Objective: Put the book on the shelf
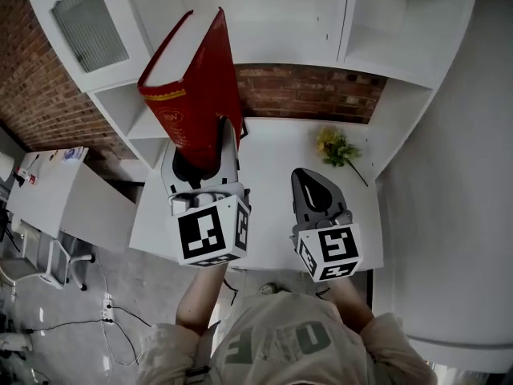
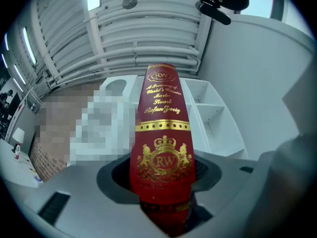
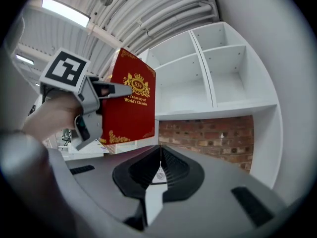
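Note:
A red hardback book [image 1: 196, 79] with gold print stands upright, spine toward me, clamped at its lower end by my left gripper [image 1: 200, 149]. In the left gripper view the book's spine [image 2: 162, 133] fills the space between the jaws of the left gripper [image 2: 161, 185]. The book [image 3: 130, 105] hangs in the air left of the white shelf unit [image 3: 198, 78], whose open compartments are bare. My right gripper [image 1: 309, 184] hovers over the desk with its jaws together and nothing in them; in its own view the right gripper [image 3: 159, 157] shows the pads meeting.
A white desk [image 1: 272, 159] lies below, with a sprig of yellow flowers [image 1: 337, 147] at its back right. A brick wall [image 1: 313, 95] runs behind it. A glass-door cabinet [image 1: 88, 22] stands at the upper left, and another white table [image 1: 48, 195] at the left.

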{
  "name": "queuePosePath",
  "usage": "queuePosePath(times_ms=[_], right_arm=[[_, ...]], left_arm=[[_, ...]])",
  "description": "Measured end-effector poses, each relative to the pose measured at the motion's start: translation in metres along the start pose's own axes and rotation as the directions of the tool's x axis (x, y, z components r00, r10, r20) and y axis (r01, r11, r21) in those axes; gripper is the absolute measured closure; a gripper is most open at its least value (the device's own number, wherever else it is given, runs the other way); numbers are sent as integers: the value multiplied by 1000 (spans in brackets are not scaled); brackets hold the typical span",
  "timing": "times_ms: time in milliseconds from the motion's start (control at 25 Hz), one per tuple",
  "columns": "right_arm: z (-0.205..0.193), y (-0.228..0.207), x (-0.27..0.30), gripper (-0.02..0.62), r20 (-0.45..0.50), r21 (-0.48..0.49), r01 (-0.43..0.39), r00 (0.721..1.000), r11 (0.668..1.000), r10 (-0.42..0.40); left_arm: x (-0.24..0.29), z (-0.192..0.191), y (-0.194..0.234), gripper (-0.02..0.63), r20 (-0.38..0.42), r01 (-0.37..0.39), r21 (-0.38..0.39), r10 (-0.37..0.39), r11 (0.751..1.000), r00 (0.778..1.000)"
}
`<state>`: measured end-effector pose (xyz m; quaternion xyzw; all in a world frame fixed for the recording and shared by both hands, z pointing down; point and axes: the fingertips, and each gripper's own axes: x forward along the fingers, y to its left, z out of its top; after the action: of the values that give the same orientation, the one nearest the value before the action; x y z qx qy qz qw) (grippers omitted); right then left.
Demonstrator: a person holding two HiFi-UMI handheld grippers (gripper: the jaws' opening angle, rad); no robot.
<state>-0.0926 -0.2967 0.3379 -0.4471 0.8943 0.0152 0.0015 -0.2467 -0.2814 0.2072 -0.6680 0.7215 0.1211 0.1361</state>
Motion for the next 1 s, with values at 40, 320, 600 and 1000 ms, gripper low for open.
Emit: queuePosePath(times_ms=[40, 320, 600, 1000], right_arm=[[0, 1, 0, 578, 1, 7, 1, 1000, 1000, -1], [-4, 13, -1, 578, -9, 33, -29, 1000, 999, 29], [-11, 17, 1, 578, -28, 59, -46, 998, 997, 47], [-25, 10, 3, 579, -59, 98, -39, 997, 994, 45]], left_arm=[[7, 10, 1, 360, 17, 7, 6, -7, 1000, 1000], [59, 69, 15, 360, 76, 30, 28, -32, 999, 997], [104, 100, 18, 360, 92, 17, 66, -23, 998, 995], [161, 64, 26, 360, -49, 18, 12, -17, 1000, 999]])
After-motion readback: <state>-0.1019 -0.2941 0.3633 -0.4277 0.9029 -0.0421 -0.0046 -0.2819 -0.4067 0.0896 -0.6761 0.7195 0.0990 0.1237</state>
